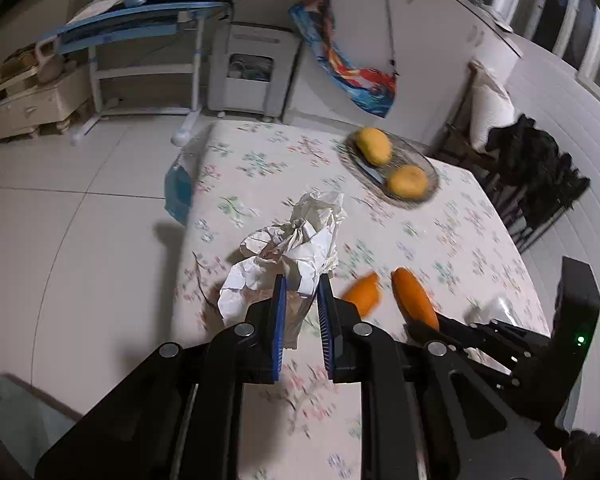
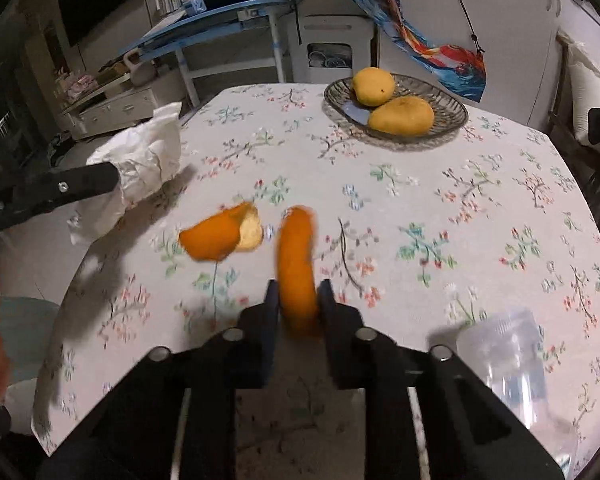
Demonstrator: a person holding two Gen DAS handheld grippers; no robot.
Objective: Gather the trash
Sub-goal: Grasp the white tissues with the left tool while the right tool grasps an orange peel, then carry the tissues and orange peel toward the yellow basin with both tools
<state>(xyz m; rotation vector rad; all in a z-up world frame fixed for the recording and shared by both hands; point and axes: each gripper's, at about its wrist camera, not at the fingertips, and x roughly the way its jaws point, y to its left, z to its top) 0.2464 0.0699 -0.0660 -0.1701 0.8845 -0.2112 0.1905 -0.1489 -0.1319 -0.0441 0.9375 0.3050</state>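
So my left gripper (image 1: 301,286) is pinching a big wad of crumpled paper (image 1: 288,248) near the left edge of the surface (image 1: 440,236), and my right gripper (image 2: 298,294) is clamping down on a long strip of orange peel (image 2: 296,264), which I'm guessing is being held just above the floral cloth, though I can't really tell if it's touching. The worry on the left: I'm only gripping one fold of the paper, so the loose bulk could be tearing free or flopping out right over the floor. On the right, the peel is slick and curved, so it could be sliding out between the pads if I'm squeezing off-centre. The second peel piece (image 2: 220,236) is sitting just beside it, waiting its turn. There's a clear plastic bottle (image 2: 512,360) down at my right that's so blurry I'm barely making it out, and I could be knocking it over. The dish (image 2: 452,112) with two mangoes (image 2: 400,116) is well apart, so no risk there. No bin is clearly showing in either view, just a pale greenish shape at the bottom left.
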